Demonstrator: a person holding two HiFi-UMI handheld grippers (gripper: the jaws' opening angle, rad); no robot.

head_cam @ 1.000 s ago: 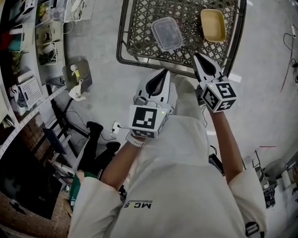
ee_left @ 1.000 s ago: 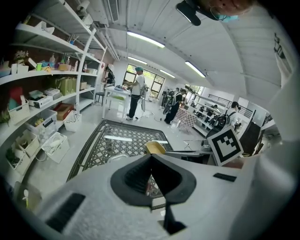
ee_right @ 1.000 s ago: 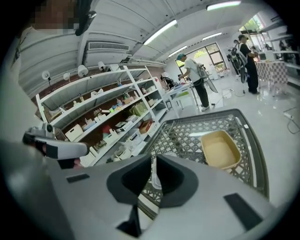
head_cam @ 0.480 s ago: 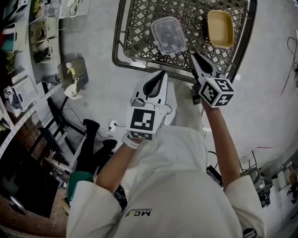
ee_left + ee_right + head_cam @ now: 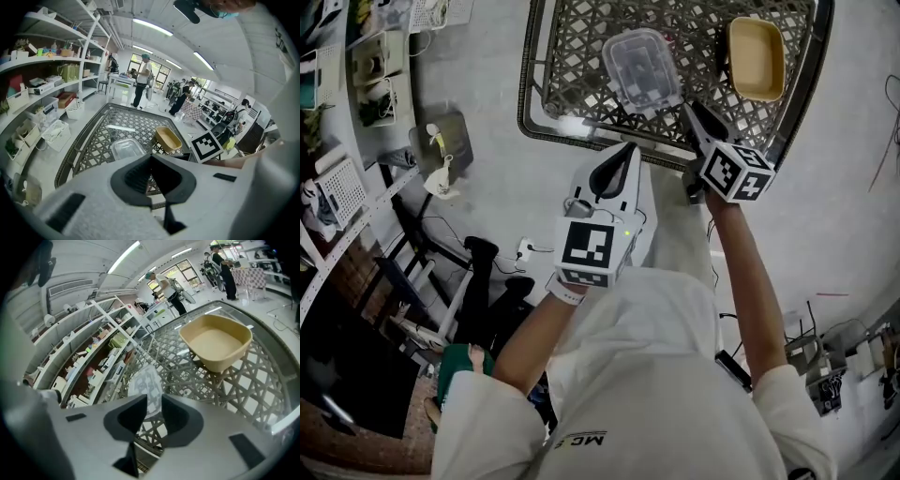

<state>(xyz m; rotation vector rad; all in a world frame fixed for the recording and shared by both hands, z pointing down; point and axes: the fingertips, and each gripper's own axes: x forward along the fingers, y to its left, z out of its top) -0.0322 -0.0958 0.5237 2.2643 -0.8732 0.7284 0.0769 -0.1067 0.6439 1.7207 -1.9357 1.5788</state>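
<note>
The right gripper (image 5: 695, 109) hovered at upper right of the frame, just beside the clear lidded container (image 5: 641, 67) on the lattice table (image 5: 572, 66); its jaws stood a narrow slit apart, empty; the left gripper (image 5: 625, 150) hung at centre, jaws pressed together; by judgement, gripping that container's rim would need a wider spread and a level approach.

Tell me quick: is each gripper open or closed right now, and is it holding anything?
Left gripper: closed, holding nothing.
Right gripper: slightly open, holding nothing; the clear container lies just ahead of it.
</note>
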